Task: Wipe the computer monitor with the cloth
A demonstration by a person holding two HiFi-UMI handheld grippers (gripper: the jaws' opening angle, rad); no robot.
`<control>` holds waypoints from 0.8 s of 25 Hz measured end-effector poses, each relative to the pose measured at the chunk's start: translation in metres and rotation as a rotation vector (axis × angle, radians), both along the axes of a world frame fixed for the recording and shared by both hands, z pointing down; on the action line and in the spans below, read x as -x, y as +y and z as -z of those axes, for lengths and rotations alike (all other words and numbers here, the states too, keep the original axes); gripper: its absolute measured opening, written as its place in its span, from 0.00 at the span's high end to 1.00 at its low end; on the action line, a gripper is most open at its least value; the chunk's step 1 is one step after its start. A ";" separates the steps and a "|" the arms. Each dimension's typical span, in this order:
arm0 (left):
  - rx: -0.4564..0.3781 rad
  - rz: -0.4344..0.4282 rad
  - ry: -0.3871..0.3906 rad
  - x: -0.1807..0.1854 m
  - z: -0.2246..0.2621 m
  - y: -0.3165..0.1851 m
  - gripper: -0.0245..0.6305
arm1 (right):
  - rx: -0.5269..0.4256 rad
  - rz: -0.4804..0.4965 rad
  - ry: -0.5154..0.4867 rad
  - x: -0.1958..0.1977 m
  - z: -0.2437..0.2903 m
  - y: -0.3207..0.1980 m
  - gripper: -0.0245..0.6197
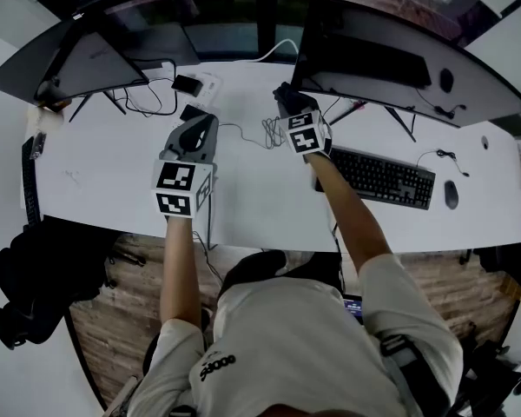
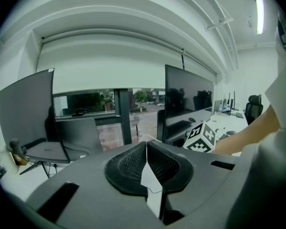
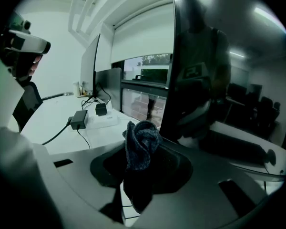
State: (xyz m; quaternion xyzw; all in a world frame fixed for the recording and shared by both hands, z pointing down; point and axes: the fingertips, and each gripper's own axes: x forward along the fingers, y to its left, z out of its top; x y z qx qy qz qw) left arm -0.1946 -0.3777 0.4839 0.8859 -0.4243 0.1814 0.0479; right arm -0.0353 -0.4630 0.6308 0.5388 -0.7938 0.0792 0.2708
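Note:
My right gripper is shut on a bunched blue-grey cloth, which sticks up from between the jaws. It is held just before the lower left edge of the right-hand computer monitor, whose dark screen is wide and curved. I cannot tell whether the cloth touches the screen. My left gripper hovers over the white desk to the left, pointing toward the window. In the left gripper view its jaws meet at the tips, shut with nothing between them.
A second monitor stands at the far left, with a power strip and adapters and loose cables between the two screens. A black keyboard and mouse lie to the right of my right arm.

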 end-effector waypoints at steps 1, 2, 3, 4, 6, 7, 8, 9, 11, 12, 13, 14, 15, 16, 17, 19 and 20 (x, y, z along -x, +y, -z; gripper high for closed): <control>0.003 0.000 -0.003 -0.002 -0.001 0.000 0.93 | 0.008 0.009 0.008 -0.001 -0.004 0.001 0.80; 0.006 0.000 -0.007 -0.005 -0.001 0.000 0.93 | 0.018 0.014 0.013 -0.004 -0.008 0.002 0.80; 0.009 -0.001 -0.010 -0.008 -0.002 0.001 0.93 | 0.029 0.013 0.016 -0.009 -0.012 0.003 0.80; 0.011 -0.003 -0.011 -0.012 -0.003 0.001 0.93 | 0.039 0.004 0.018 -0.016 -0.015 0.004 0.80; 0.012 -0.008 -0.010 -0.022 -0.003 0.001 0.93 | 0.043 -0.021 0.019 -0.036 -0.018 0.006 0.80; 0.013 -0.011 -0.009 -0.028 -0.004 0.001 0.93 | 0.034 -0.031 0.023 -0.048 -0.017 0.006 0.80; 0.015 -0.014 -0.009 -0.035 -0.005 0.002 0.93 | 0.020 -0.039 0.033 -0.060 -0.014 0.007 0.80; 0.019 -0.020 -0.010 -0.043 -0.005 0.003 0.93 | 0.005 -0.045 0.045 -0.071 -0.011 0.007 0.80; 0.025 -0.032 -0.013 -0.059 -0.006 0.007 0.93 | -0.015 -0.049 0.065 -0.090 -0.005 0.009 0.80; 0.027 -0.038 -0.014 -0.067 -0.006 0.008 0.93 | -0.017 -0.047 0.069 -0.097 -0.003 0.012 0.80; 0.028 -0.043 -0.015 -0.075 -0.006 0.010 0.93 | -0.018 -0.044 0.068 -0.103 -0.001 0.014 0.80; 0.029 -0.047 -0.016 -0.084 -0.006 0.011 0.93 | -0.021 -0.042 0.064 -0.109 0.000 0.016 0.80; 0.029 -0.049 -0.016 -0.092 -0.006 0.011 0.93 | -0.023 -0.046 0.057 -0.115 0.002 0.017 0.80; 0.028 -0.049 -0.015 -0.100 -0.005 0.012 0.93 | -0.024 -0.053 0.051 -0.123 0.004 0.019 0.80; 0.027 -0.049 -0.015 -0.109 -0.004 0.013 0.93 | -0.026 -0.060 0.049 -0.131 0.006 0.021 0.80; 0.025 -0.052 -0.014 -0.126 -0.003 0.014 0.93 | -0.030 -0.071 0.054 -0.150 0.009 0.025 0.80; 0.025 -0.054 -0.014 -0.135 -0.002 0.014 0.93 | -0.031 -0.078 0.055 -0.161 0.009 0.027 0.80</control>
